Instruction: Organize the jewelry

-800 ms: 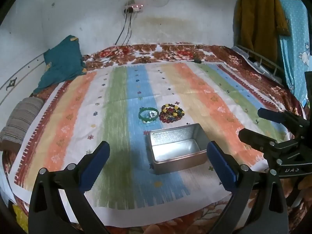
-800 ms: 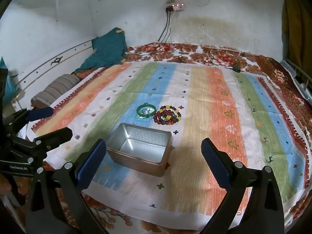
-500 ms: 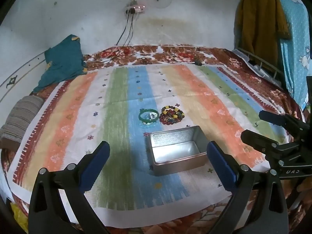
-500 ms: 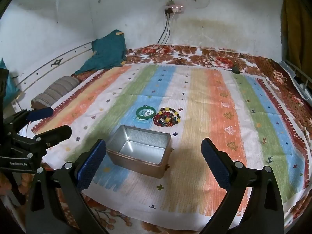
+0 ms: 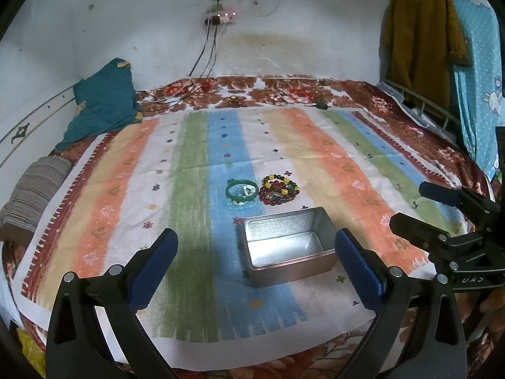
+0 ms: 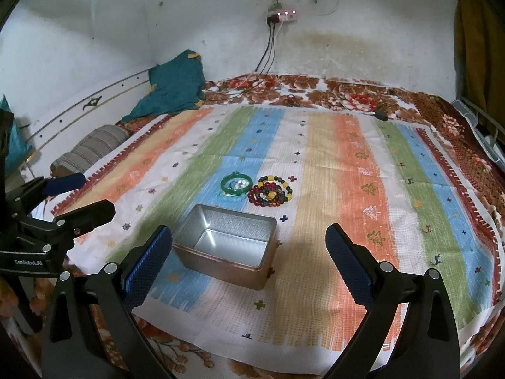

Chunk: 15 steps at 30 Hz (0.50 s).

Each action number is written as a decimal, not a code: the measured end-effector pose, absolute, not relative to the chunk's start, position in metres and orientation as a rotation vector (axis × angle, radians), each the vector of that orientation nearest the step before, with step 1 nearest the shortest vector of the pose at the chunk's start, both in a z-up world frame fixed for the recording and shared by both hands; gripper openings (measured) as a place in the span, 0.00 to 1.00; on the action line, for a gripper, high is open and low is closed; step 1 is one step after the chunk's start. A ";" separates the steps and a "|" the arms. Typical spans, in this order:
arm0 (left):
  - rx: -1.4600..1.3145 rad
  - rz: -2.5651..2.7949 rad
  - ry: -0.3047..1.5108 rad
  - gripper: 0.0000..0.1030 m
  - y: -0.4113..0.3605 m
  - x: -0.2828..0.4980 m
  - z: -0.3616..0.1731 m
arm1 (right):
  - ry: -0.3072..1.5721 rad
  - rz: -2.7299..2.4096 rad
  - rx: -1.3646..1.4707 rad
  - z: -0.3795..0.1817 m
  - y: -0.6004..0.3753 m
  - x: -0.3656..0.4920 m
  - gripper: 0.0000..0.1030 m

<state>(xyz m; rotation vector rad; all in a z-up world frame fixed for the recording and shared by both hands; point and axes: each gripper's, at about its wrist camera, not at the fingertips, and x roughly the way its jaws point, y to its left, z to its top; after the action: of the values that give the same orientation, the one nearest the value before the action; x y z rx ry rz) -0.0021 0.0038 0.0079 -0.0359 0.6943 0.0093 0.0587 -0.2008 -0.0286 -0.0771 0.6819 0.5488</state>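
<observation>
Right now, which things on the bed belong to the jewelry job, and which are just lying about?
Belongs to the job:
- green bangle
- beaded bracelets
- open metal tin, nothing in it
- left claw and right claw, both open, holding nothing

Just lying about:
- teal cloth
- striped pillow
- power strip and cables
- hanging clothes

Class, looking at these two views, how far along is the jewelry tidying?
Nothing is done: the open silver metal tin is empty. In hand: nothing; left gripper and right gripper are open. Left: green bangle and multicoloured bead bracelets, on the striped cloth.
</observation>
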 end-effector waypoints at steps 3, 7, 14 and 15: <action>-0.037 0.007 0.695 0.95 0.005 -0.002 0.008 | 0.684 0.547 -0.078 -0.028 -0.200 0.059 0.96; -0.043 0.008 0.692 0.95 0.005 -0.003 0.007 | 0.681 0.550 -0.080 -0.030 -0.200 0.059 0.96; -0.070 0.000 0.708 0.95 0.008 -0.001 0.006 | 0.681 0.550 -0.079 -0.030 -0.200 0.059 0.96; -0.069 -0.003 0.708 0.95 0.007 -0.001 0.006 | 0.681 0.550 -0.079 -0.030 -0.200 0.059 0.96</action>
<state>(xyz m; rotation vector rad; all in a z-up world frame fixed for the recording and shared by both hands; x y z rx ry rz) -0.0008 0.0073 0.0061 -0.0689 0.7077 -0.0028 0.0588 -0.2003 -0.0302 -0.0788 0.6813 0.5500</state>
